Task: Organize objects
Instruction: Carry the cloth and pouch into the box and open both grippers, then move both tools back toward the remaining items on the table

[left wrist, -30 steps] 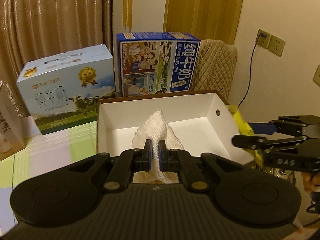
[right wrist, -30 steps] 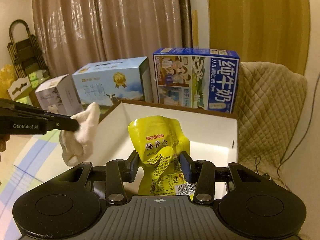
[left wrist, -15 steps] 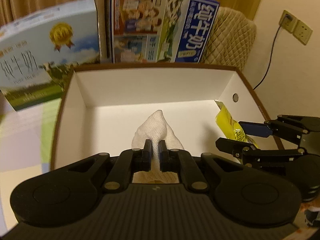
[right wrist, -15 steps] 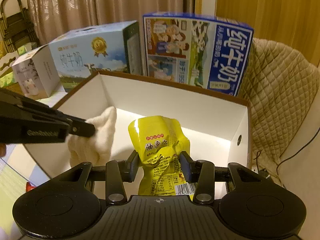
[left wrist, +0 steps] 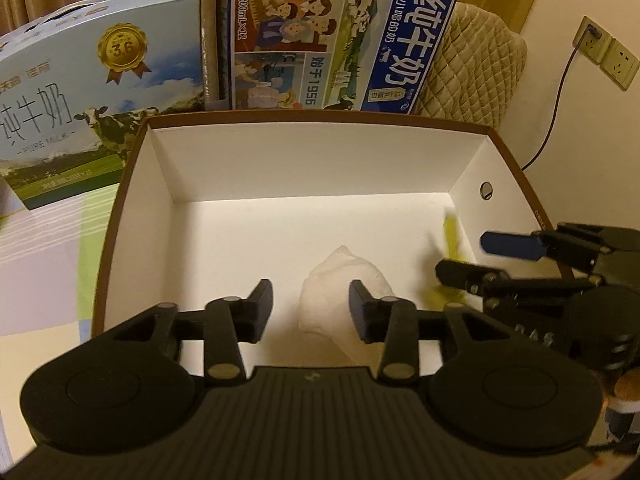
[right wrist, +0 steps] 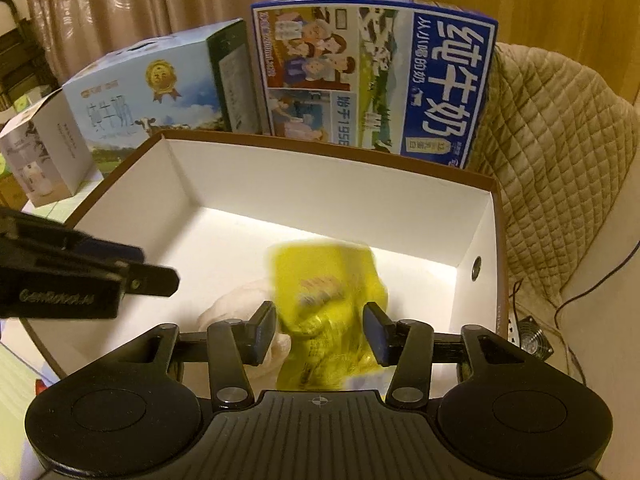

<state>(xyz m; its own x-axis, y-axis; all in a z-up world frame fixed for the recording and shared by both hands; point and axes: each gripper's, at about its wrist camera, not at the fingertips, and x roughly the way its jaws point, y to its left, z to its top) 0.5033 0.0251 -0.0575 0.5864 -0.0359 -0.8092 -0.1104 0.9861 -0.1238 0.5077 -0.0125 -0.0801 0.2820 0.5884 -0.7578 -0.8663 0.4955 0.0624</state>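
Note:
A white-lined box with a brown rim [left wrist: 320, 118] stands in front of me, also in the right wrist view [right wrist: 494, 188]. My left gripper [left wrist: 311, 306] is open above the box; a white cloth [left wrist: 344, 292] sits free between its fingers, inside the box. My right gripper [right wrist: 319, 334] is open over the box's right part; a yellow snack pouch [right wrist: 328, 296], blurred with motion, is free between its fingers. The cloth [right wrist: 228, 308] lies left of the pouch. The right gripper [left wrist: 472, 258] shows in the left wrist view, the left gripper [right wrist: 152, 276] in the right.
Two milk cartons stand behind the box: a light blue one [left wrist: 92, 80] at left and a dark blue one [left wrist: 340, 36]. A quilted beige cover [right wrist: 552, 128] is at right. A small white carton [right wrist: 44, 156] stands far left. A wall socket [left wrist: 604, 56] with a cable is at right.
Both grippers have opened over the box. The cloth has left the left fingers and the pouch has left the right fingers, dropping into the box. Both grippers moved further over the box.

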